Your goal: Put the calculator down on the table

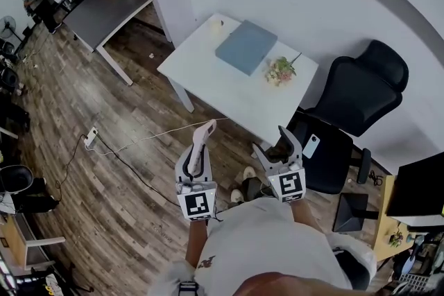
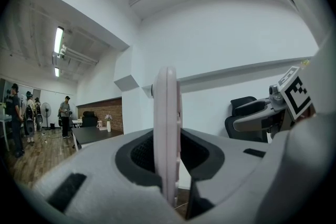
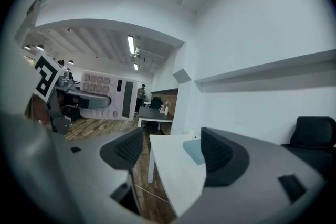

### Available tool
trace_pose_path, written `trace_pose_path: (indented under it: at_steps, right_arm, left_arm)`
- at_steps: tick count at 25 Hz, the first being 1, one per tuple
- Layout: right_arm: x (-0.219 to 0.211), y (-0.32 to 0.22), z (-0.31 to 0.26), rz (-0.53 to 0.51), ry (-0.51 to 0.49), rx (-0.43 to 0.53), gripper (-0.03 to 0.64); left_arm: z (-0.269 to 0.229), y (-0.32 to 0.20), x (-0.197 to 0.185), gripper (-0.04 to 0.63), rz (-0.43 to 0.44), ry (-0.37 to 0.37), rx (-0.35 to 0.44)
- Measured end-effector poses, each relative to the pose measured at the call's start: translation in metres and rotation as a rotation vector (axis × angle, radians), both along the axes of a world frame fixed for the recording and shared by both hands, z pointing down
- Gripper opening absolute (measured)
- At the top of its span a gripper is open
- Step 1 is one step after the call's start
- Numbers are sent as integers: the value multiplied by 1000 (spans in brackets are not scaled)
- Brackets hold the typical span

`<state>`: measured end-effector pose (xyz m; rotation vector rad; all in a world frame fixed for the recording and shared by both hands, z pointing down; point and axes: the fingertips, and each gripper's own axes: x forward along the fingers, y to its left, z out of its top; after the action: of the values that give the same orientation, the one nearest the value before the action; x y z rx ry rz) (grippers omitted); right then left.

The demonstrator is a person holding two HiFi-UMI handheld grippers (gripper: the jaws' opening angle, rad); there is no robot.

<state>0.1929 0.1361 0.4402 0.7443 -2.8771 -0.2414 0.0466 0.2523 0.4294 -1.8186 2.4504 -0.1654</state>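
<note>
White shirt (image 1: 277, 246) fills the near edge of the head view; beyond it the left gripper (image 1: 199, 154) and right gripper (image 1: 276, 147) are over the floor, short of the table (image 1: 208, 76), with the pink calculator (image 1: 205, 136) rising from the left one. Left gripper view: jaws clamped on the calculator, seen edge-on. Right gripper view: jaws apart and empty, table ahead; the calculator is carried but not yet set down, so reaching the table and letting go are judged to remain.
</note>
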Motion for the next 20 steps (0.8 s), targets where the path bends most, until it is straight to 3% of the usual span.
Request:
trace_pose_path:
  at_steps: [4, 20]
  right_arm:
    - [-9, -6, 5, -12, 2, -3, 348]
    - [-67, -76, 7, -47, -7, -14, 342]
  left_arm:
    - [6, -6, -6, 87, -9, 31, -15]
    - [4, -73, -57, 87, -45, 35, -26]
